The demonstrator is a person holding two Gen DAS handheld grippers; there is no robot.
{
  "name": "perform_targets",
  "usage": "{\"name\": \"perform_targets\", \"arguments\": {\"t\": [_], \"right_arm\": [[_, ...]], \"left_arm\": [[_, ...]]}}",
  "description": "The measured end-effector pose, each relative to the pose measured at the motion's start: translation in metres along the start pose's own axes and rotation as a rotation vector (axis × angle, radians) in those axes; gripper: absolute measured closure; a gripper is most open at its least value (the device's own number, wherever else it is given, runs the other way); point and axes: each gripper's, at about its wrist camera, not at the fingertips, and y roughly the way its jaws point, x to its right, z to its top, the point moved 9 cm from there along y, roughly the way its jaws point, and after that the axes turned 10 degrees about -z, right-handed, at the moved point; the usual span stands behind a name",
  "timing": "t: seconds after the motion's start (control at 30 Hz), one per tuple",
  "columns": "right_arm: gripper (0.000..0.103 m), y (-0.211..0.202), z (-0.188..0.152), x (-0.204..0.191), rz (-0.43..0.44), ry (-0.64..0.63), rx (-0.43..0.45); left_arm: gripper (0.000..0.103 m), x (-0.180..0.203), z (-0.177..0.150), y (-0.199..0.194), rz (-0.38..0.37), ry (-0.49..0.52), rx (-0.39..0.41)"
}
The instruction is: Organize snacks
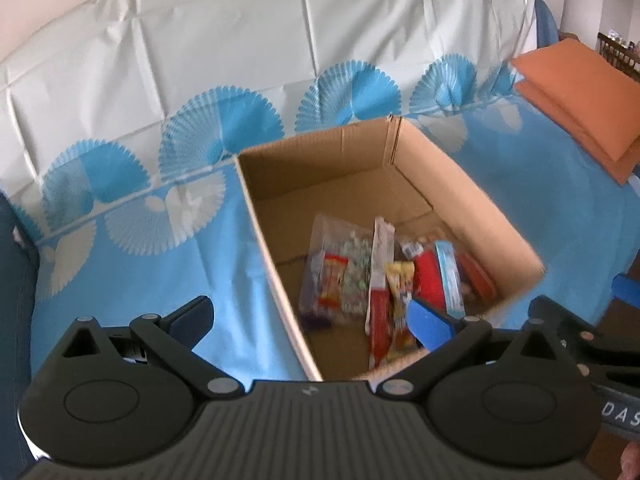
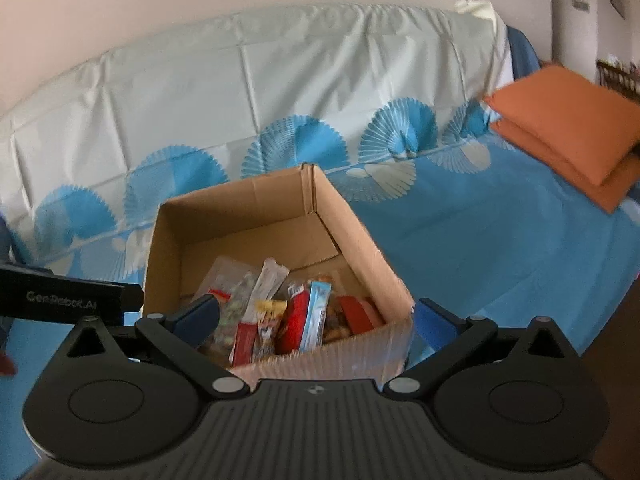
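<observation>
Snacks (image 1: 384, 280) lay packed in an open cardboard box (image 1: 276, 280) at centre frame, on a blue fan-patterned cloth (image 1: 140, 280).
Left to right in the left wrist view: the left tongs (image 1: 310, 316) stood wide and empty at the lower edge, straddling the box's near left wall; the packets stood on edge in the box's near right corner; orange cushions (image 1: 580, 96) sat upper right. The right tongs (image 2: 316, 316) gaped wide too, holding nothing.
</observation>
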Motion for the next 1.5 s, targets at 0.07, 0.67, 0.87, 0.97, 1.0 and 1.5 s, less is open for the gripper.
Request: {"name": "perform_targets", "arguments": {"t": [0.07, 0.67, 0.87, 0.97, 1.0, 1.5], "right_arm": [[0.0, -0.013, 0.0, -0.002, -0.005, -0.035, 0.014], [0.0, -0.089, -0.007, 0.002, -0.047, -0.1, 0.05], [0.0, -0.102, -0.007, 0.001, -0.046, -0.103, 0.068], [0.0, -0.107, -0.005, 0.001, -0.041, -0.106, 0.078], [0.0, -0.108, -0.005, 0.001, -0.039, -0.111, 0.084], [0.0, -0.103, 0.008, 0.007, -0.053, -0.109, 0.096]], "left_arm": [[0.0, 0.004, -0.006, -0.009, -0.004, 0.001, -0.008], [0.0, 0.014, -0.052, -0.081, 0.058, -0.009, -0.019], [0.0, 0.015, -0.056, -0.097, 0.021, -0.044, 0.017], [0.0, 0.013, -0.055, -0.098, 0.013, -0.065, 0.013], [0.0, 0.012, -0.056, -0.098, 0.017, -0.07, 0.012], [0.0, 0.014, -0.053, -0.096, 0.021, -0.055, -0.001]]}}
